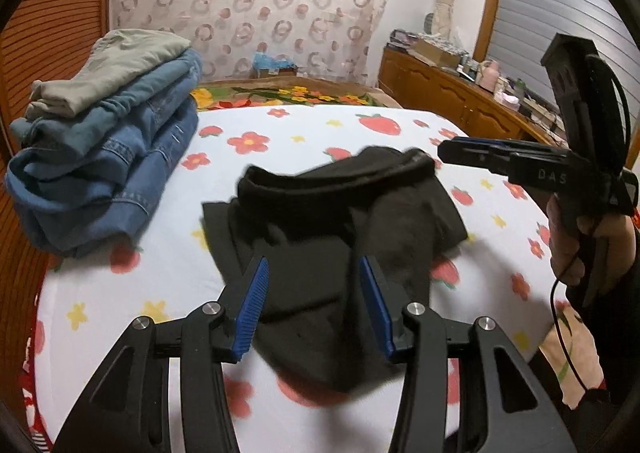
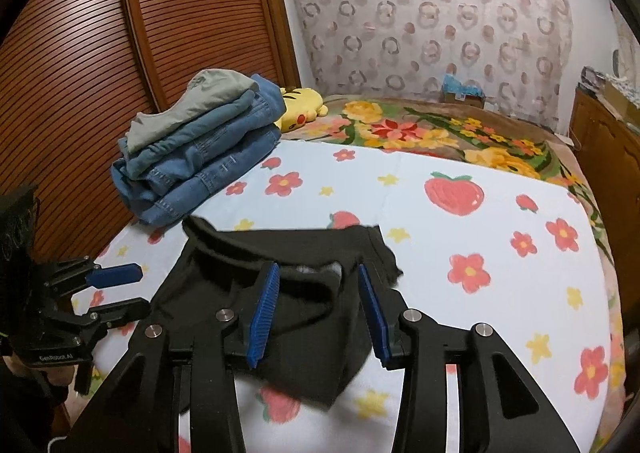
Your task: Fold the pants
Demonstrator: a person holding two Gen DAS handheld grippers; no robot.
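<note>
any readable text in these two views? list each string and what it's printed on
"DAS": pale letters on the black body of the right gripper, left wrist view; more letters may be hidden by the strap.
"GenRobot AI": small white print on the base of the left gripper, right wrist view.
Boxes and bottles on the wooden sideboard: too small and blurred to read.
Nothing legible on the black pants or the stacked jeans.

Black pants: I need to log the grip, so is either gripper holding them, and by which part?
Nothing is held. The left gripper and right gripper both stand open above the black pants, pads clear of the cloth.
</note>
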